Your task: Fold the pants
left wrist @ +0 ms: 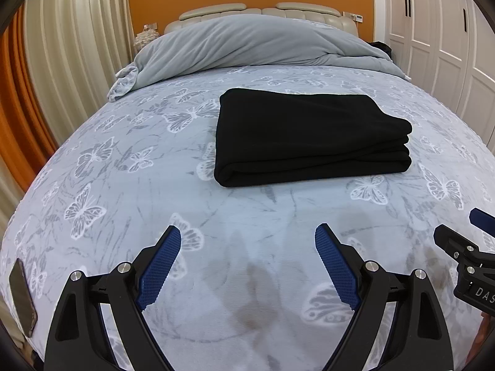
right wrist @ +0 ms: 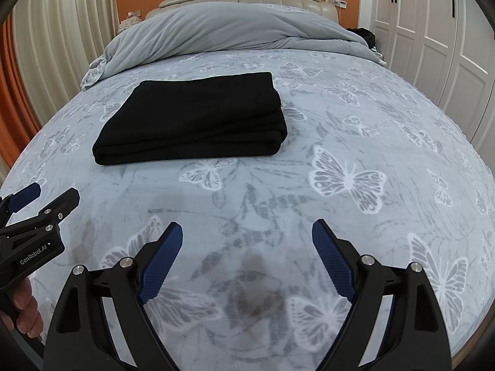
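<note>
Pants [left wrist: 312,136] look basically done, folded into a neat black stack lying mid-bed on the butterfly bedspread [left wrist: 123,185], while the left gripper [left wrist: 247,241] and right gripper [right wrist: 247,238] hover near, wide and empty.

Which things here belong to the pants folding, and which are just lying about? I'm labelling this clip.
Part of the job:
- black pants, folded in a stack on the bedspread
- left hand-held gripper, open, empty
- right hand-held gripper, open, empty

Just lying about:
- grey duvet heaped by the headboard
- dark phone at the bed's left edge
</note>
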The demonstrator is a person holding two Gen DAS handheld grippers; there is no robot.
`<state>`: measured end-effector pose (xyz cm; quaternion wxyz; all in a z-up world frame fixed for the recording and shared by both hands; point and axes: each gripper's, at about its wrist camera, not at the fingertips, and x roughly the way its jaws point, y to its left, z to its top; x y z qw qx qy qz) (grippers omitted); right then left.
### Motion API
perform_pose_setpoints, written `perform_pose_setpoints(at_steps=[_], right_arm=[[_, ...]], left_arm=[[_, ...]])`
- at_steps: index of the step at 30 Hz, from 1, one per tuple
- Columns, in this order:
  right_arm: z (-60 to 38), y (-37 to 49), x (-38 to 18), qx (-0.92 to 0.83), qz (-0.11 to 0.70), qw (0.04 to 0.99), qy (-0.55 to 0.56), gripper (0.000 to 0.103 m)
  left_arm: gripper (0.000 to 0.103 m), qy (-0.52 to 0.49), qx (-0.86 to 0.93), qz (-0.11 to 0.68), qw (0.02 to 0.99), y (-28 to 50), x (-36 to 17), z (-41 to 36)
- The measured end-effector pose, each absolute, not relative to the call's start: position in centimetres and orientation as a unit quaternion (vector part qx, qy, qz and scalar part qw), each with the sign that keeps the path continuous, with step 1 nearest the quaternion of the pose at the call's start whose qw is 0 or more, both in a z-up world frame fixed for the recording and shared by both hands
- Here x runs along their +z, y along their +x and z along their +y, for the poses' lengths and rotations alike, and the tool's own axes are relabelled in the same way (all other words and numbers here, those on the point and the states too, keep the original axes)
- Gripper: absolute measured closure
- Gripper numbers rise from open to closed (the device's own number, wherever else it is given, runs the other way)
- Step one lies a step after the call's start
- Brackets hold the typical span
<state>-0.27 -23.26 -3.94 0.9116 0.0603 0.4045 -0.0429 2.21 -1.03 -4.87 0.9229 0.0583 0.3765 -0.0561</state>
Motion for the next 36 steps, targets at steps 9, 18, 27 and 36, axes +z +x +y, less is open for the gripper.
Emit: perform_pose_setpoints(at_steps=[9, 18, 27, 36], right_arm=[[-23.18, -0.24, -3.98, -0.042, 0.405, 0.911, 0.06, 0.019], [-23.14, -0.31, -3.96, -0.043, 0.404, 0.912, 0.059, 0.019], [-23.15, -0.25, -3.95, -0.044, 0.405, 0.911, 0.06, 0.019], [-23.06, -0.33, -3.98, -0.044, 0.405, 0.911, 0.06, 0.019]], left_arm=[[0.017, 0.058, -0.057, 0.377, 0.923, 2.21, -4.91, -1.06], [0.017, 0.058, -0.057, 0.377, 0.923, 2.18, -4.89, -1.07], [0.017, 0.059, -0.057, 0.377, 0.922, 2.19, -4.93, -1.05], [0.017, 0.059, -0.057, 0.377, 0.922, 2.18, -4.94, -1.09]])
